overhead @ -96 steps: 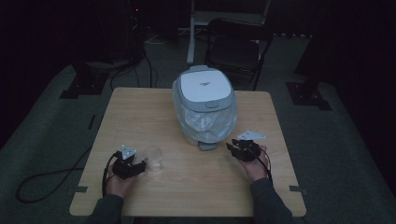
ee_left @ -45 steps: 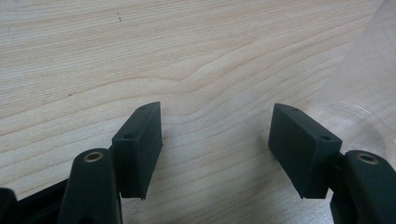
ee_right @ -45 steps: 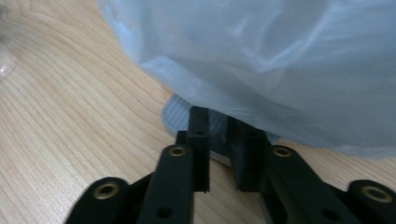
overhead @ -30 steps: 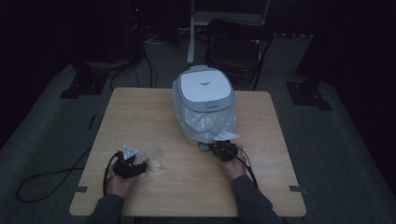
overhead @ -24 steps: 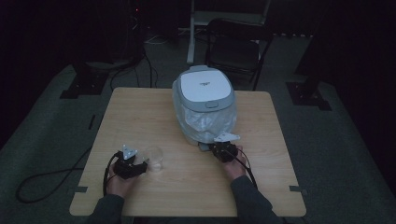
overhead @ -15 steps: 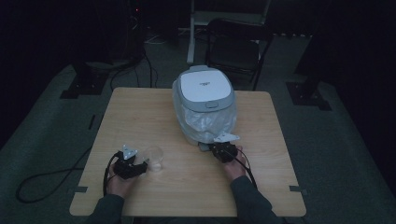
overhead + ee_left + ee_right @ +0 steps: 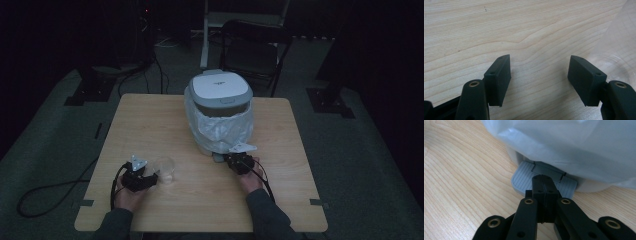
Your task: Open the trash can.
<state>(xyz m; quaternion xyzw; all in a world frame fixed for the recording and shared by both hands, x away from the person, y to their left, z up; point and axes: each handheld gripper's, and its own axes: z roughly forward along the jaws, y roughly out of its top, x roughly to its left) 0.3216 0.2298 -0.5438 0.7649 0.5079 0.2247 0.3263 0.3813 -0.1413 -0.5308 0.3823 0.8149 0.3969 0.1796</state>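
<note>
We see one white pedal bin standing upright on the far middle of the wooden table, its lid shut, so we cannot tell what lies inside. One white plastic liner bag drapes over its outer wall and hangs nearly to the base. At the foot of the bin, one grey ribbed pedal juts out toward us.

Our right gripper sits low on the table just before that pedal; in the right gripper view its two jaws are pressed flat together with nothing between them, their tips over the pedal's middle. Whether they touch it we cannot tell.

One clear plastic cup stands upright near the table's front left, and it looks empty. Our left gripper rests just beside it, jaws spread wide over bare wood; in the left gripper view the cup's clear wall shows at the edge, outside the jaws, beside one of them.

Beyond the table stands one dark folding chair, and one black cable trails across the floor at the left. Nothing lies between the right gripper and the pedal.
</note>
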